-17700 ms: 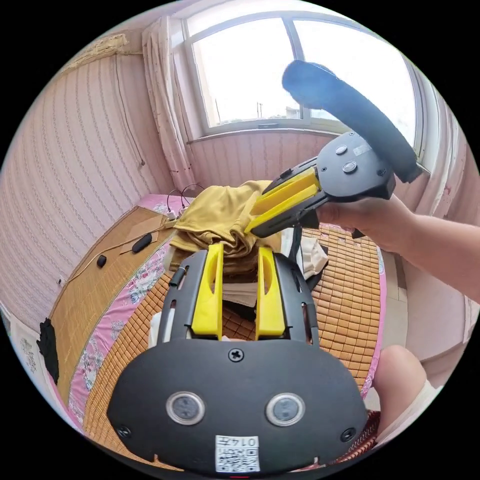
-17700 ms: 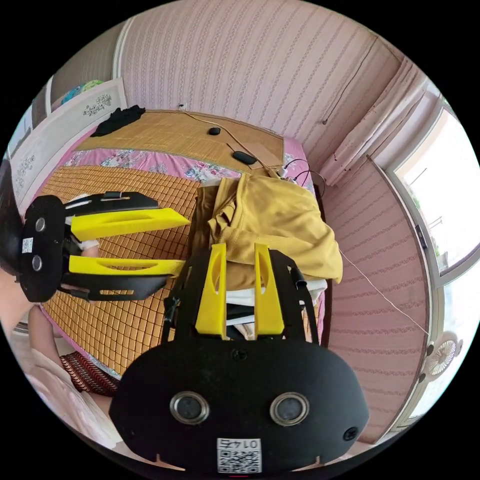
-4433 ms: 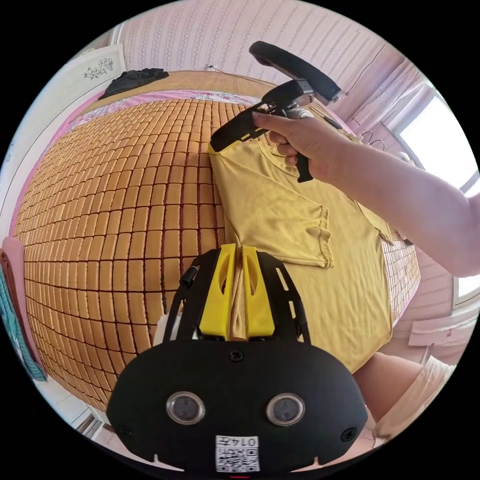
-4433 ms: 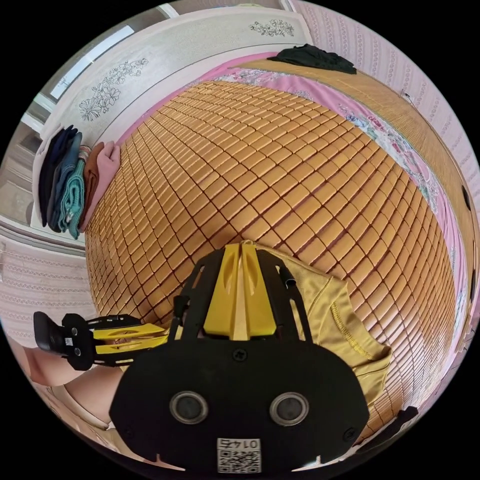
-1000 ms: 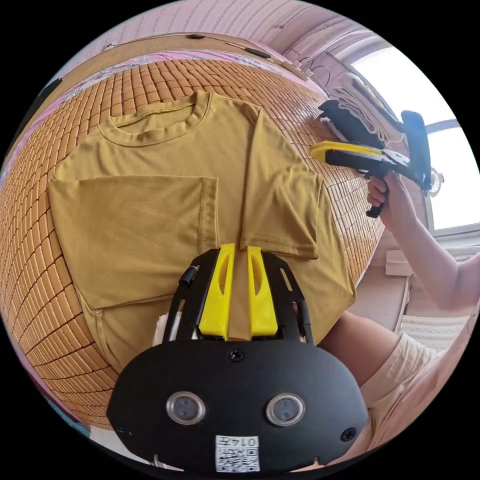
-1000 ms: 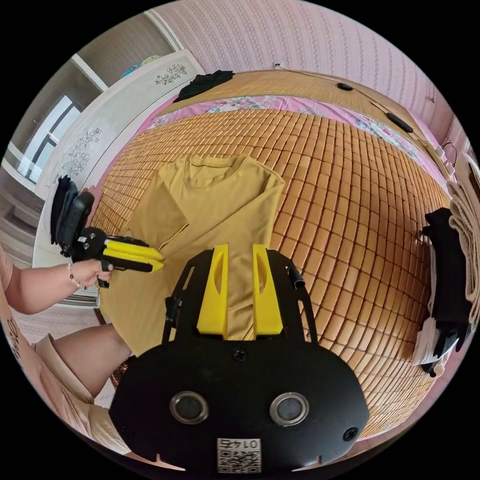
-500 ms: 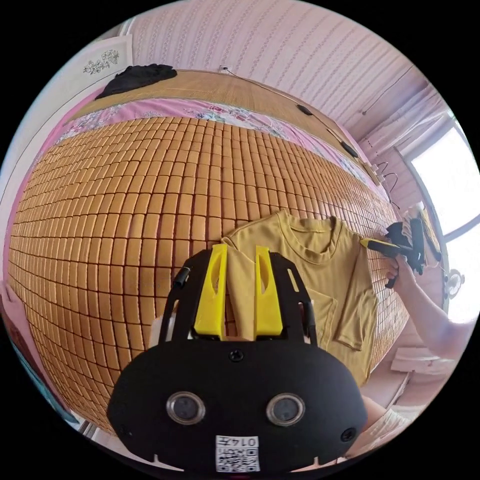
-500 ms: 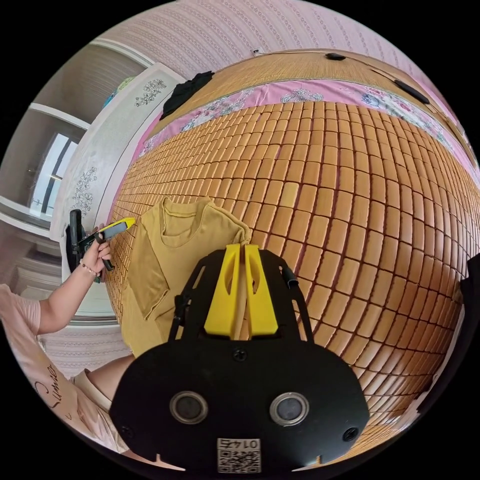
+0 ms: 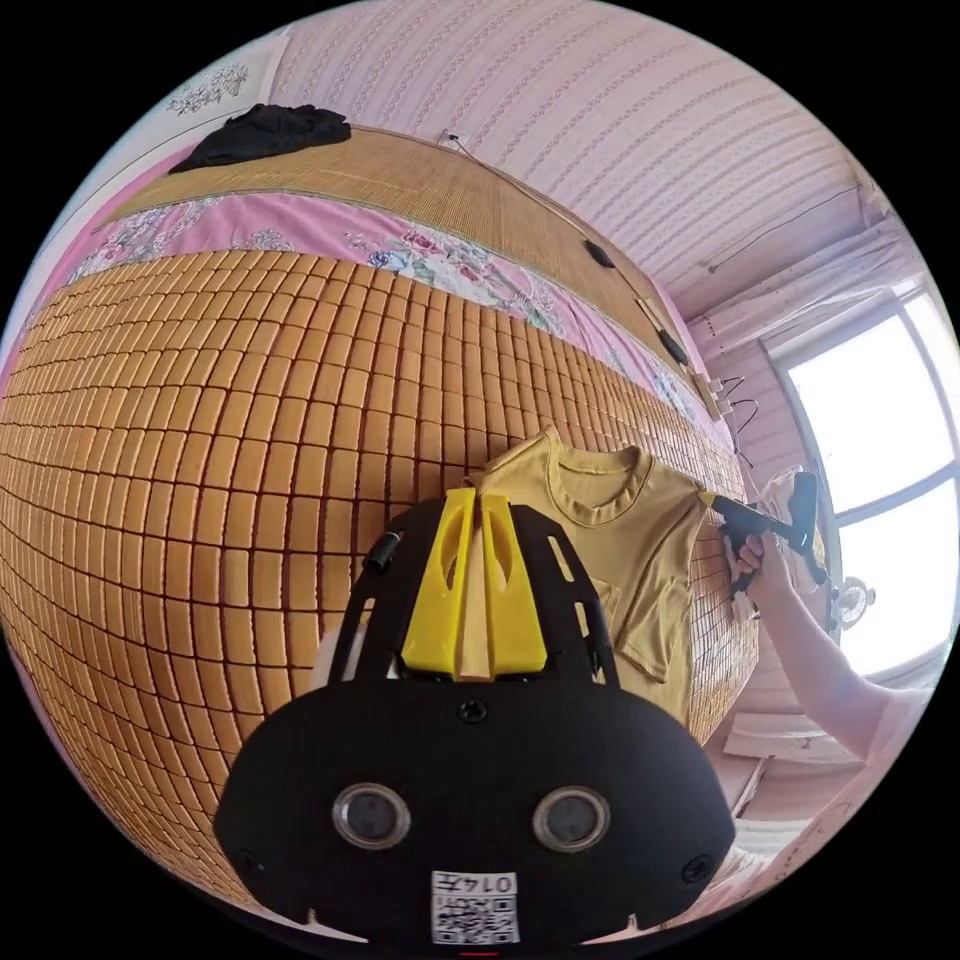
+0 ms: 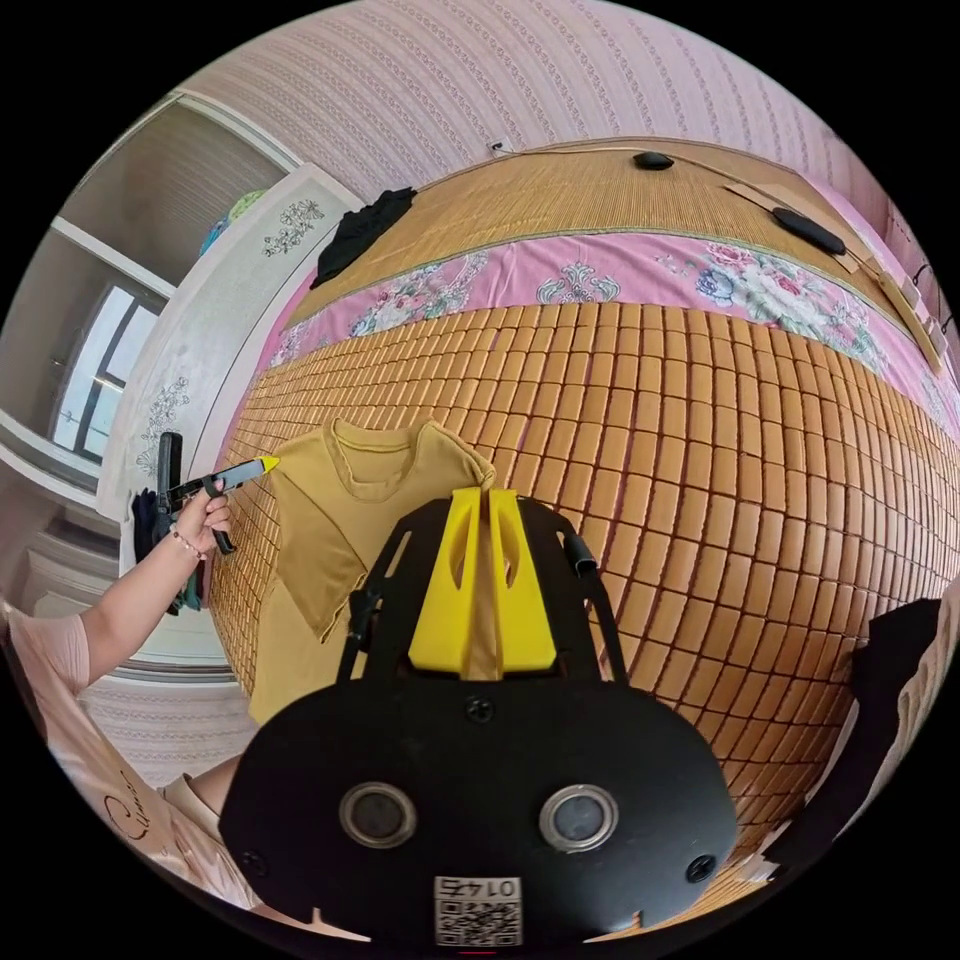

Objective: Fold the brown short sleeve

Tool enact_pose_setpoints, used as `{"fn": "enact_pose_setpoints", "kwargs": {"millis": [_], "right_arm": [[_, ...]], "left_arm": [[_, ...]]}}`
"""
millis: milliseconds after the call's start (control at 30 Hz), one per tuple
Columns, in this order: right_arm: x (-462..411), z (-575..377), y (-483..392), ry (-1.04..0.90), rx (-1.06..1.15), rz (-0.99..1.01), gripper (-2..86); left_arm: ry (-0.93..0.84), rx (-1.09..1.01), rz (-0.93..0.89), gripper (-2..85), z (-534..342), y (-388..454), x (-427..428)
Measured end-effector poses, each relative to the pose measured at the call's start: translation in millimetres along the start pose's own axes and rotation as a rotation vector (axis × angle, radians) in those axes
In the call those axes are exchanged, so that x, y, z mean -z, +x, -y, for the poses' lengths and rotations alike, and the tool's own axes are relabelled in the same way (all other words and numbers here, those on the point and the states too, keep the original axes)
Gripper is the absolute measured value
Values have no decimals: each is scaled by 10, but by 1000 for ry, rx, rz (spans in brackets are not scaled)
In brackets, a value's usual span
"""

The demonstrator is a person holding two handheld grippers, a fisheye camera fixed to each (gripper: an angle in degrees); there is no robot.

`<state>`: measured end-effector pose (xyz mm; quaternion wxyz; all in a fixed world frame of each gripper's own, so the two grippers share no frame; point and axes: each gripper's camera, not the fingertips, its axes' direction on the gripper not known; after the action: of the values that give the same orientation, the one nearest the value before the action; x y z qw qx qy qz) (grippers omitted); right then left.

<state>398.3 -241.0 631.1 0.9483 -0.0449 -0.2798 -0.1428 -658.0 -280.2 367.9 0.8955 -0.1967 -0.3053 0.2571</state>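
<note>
the right gripper [image 10: 483,500] has its yellow fingers [image 10: 445,585] pressed together on one shoulder of the brown shirt [image 10: 345,520], which lies on a bamboo mat [image 10: 700,450] covering the bed. the left gripper [image 10: 262,465], held in a hand [image 10: 200,515], pinches the other shoulder. a dark cloth [image 10: 358,230] lies by the footboard, beyond the floral sheet [image 10: 600,275].

no legible text, labels or signs
</note>
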Motion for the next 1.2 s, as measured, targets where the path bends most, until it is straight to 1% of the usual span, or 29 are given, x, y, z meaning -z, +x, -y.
{"fn": "enact_pose_setpoints", "kwargs": {"millis": [133, 267, 333, 400, 433, 500, 600, 700, 800, 967, 1033, 1133, 1200], "right_arm": [[331, -176, -136, 59, 74, 61, 6], [783, -809, -347, 131, 155, 142, 7], [927, -1214, -396, 153, 142, 187, 8], [958, -1806, -421, 141, 82, 235, 7], [929, -1956, -419, 126, 57, 232, 7], [685, -2493, -337, 38, -73, 211, 7], [332, -2954, -206, -76, -183, 201, 7], [194, -3131, -215, -90, -172, 178, 7], [264, -3148, -299, -40, -107, 175, 7], [688, -3219, -572, 70, 32, 211, 9], [753, -3306, -673, 51, 61, 187, 11], [607, -3487, -756, -28, 72, 153, 22], [400, -3616, -783, -64, 11, 59, 44]], "left_arm": [[55, -109, -33, -10, -175, 164, 320], [96, -233, -120, -10, -773, 308, 815], [88, -273, -155, -10, -1173, 323, 993], [53, -233, -209, -10, -1786, 241, 1069], [41, -209, -219, -10, -1944, 207, 1055], [-28, -105, -237, -10, -2520, 64, 894], [-95, -5, -213, -10, -3029, -98, 645], [-125, 14, -150, -10, -3296, -175, 486], [-76, -58, -154, -10, -3386, -123, 580], [43, -198, -232, -10, -3568, 25, 1108], [52, -248, -254, -10, -3727, 69, 1236], [-8, -289, -197, -8, -4051, 99, 1154], [-47, -269, -32, -6, -4276, 120, 997]]}}
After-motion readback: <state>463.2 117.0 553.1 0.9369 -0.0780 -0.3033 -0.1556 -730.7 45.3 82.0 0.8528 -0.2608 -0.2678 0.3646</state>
